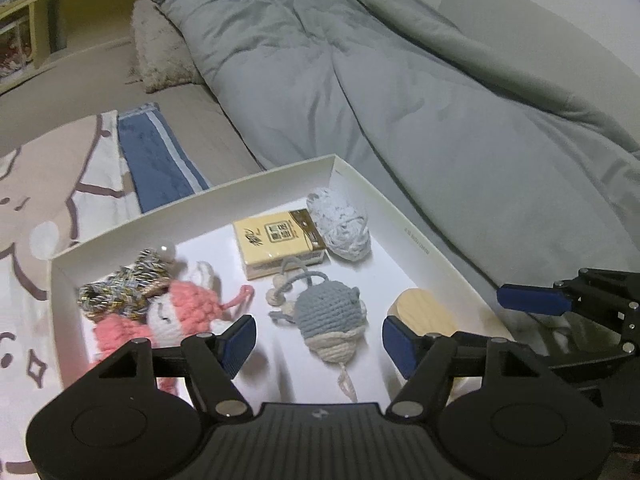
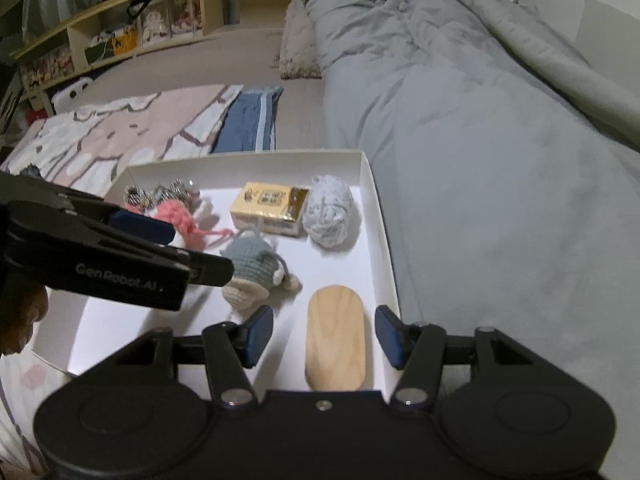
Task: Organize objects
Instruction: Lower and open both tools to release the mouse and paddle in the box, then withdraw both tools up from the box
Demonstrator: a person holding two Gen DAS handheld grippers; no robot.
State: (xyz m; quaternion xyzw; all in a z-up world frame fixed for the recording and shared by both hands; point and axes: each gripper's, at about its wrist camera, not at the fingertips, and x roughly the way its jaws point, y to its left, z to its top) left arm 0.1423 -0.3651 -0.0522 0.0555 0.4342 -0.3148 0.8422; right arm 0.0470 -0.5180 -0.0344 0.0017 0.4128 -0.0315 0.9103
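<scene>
White cardboard tray on your bed holds the grey-blue crocheted whale and the oval pale wooden piece. Your left gripper and right gripper hang above them, jaws parted, gripping nothing.

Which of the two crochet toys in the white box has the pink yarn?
The pink-and-white crochet doll at the box's left, beside the tinsel; the other toy is grey-blue.
</scene>
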